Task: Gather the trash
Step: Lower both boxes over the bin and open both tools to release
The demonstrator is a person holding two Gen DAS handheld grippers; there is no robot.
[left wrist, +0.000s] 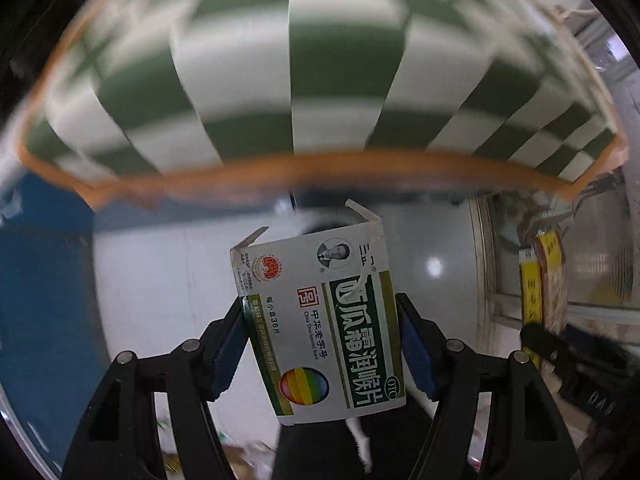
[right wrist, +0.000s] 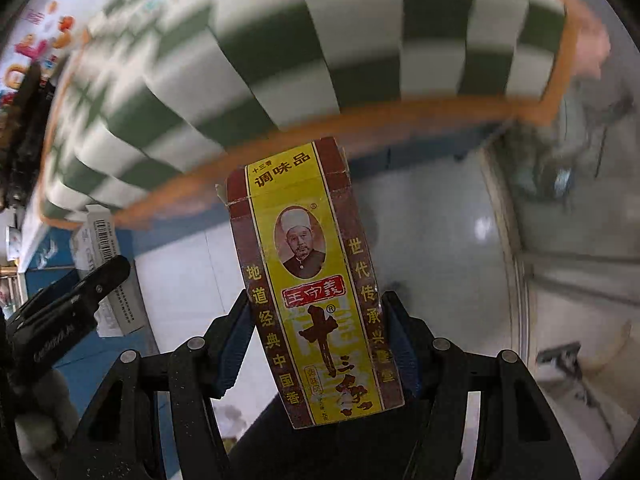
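Observation:
My left gripper (left wrist: 320,344) is shut on a white and green medicine box (left wrist: 320,320) with an open torn top flap, held off the table over the floor. My right gripper (right wrist: 316,340) is shut on a yellow and brown spice box (right wrist: 312,280) with a portrait on it, also held in the air. The other gripper shows at the left of the right wrist view (right wrist: 68,312), with its white box (right wrist: 108,256) seen from the back. The right gripper's black body shows at the right of the left wrist view (left wrist: 568,360).
A table with a green and white checked cloth (left wrist: 288,60) and an orange edge (left wrist: 320,172) lies ahead, blurred. It also shows in the right wrist view (right wrist: 280,40). Below is a glossy pale tiled floor (left wrist: 432,264). A blue panel (left wrist: 44,280) stands at the left.

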